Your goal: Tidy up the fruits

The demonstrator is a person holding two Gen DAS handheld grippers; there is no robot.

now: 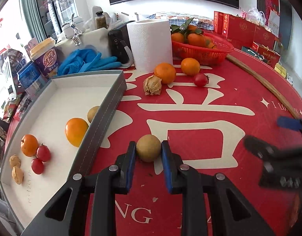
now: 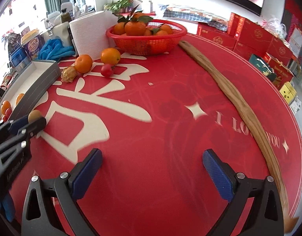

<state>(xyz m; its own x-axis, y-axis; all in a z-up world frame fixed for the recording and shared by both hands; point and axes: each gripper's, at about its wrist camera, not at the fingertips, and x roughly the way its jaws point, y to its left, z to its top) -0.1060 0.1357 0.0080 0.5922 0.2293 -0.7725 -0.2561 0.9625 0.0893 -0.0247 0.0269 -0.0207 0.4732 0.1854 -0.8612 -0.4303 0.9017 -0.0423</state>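
Observation:
My left gripper (image 1: 148,149) is shut on a small brown round fruit (image 1: 148,150) just above the red tablecloth, right of the grey tray (image 1: 109,106). The tray holds two oranges (image 1: 76,131), two cherry tomatoes (image 1: 43,153), two walnuts (image 1: 17,174) and another brown fruit (image 1: 92,114). Two oranges (image 1: 165,72), a cherry tomato (image 1: 200,79) and a dried husk fruit (image 1: 152,85) lie further back. My right gripper (image 2: 152,165) is open and empty over the cloth; it also shows at the right in the left wrist view (image 1: 268,137).
A red basket of oranges (image 2: 146,37) and a paper towel roll (image 1: 150,45) stand at the back. A long wooden stick (image 2: 239,100) lies along the right edge. Blue gloves (image 1: 88,62), cups and red boxes (image 1: 247,31) crowd the far side.

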